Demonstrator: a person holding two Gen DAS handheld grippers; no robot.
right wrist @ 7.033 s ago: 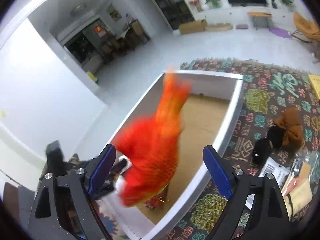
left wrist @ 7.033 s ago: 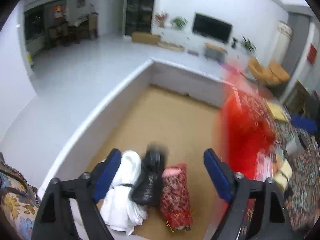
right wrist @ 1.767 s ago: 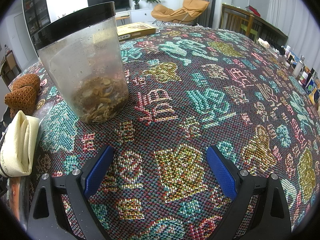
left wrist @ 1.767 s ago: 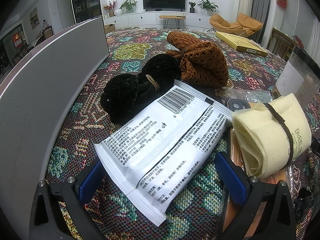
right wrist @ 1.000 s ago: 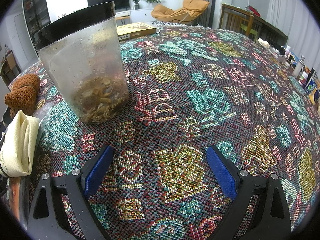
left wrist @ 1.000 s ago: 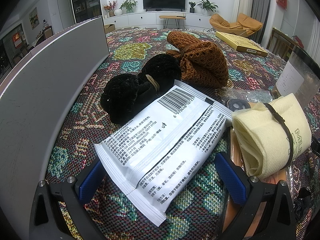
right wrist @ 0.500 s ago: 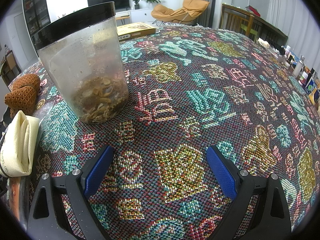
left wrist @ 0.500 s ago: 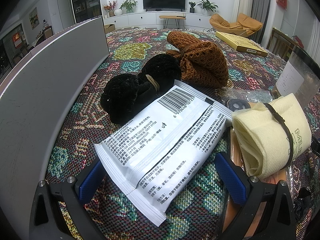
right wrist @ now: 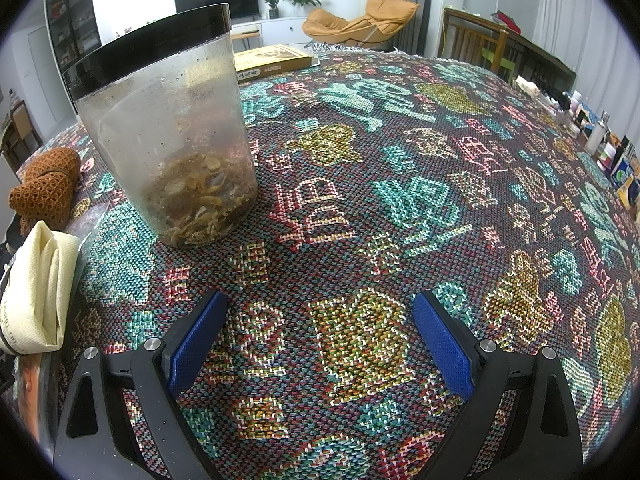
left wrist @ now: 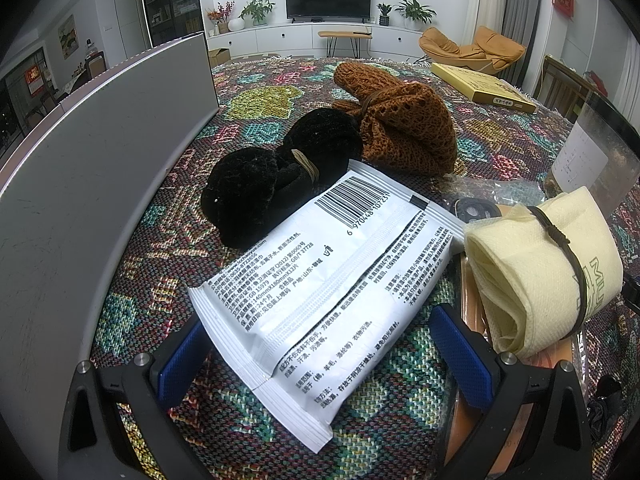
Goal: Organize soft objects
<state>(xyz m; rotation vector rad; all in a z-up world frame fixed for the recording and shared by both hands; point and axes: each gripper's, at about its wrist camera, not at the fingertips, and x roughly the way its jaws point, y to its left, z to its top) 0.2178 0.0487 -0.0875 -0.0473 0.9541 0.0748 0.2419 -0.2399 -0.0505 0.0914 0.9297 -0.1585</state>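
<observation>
We rest both tools low on the table point(right wrist: 460, 184), which is covered by a patterned woven cloth, and over the last two seconds nothing in either view has shifted, so we read this as a pause after the red bundle went into the box seven seconds ago. Our left tool point(left wrist: 320, 354) is spread wide and grasps nothing; a white packet with a barcode point(left wrist: 320, 288) lies between its blue pads point(left wrist: 460, 352) and reaches out ahead of them. Just beyond the packet sits the black fuzzy bundle point(left wrist: 272, 184), tied with a band, touching the brown knitted bundle point(left wrist: 400, 124) further ahead. Ahead and to the right of this tool lies a rolled cream cloth point(left wrist: 540, 268), held by a dark band and resting on something orange that we cannot identify. The grey wall of the box point(left wrist: 100, 168) rises close on the left of the tool. Our right tool point(right wrist: 320, 336) is likewise released and empty, with only bare cloth between its fingers; a clear container with a black rim point(right wrist: 172, 132) stands ahead and to its left. We judge that three soft bundles are not yet in the box, so the task is unfinished, and the black one is probably the nearest pick for the left tool, though the packet lies in the way.
</observation>
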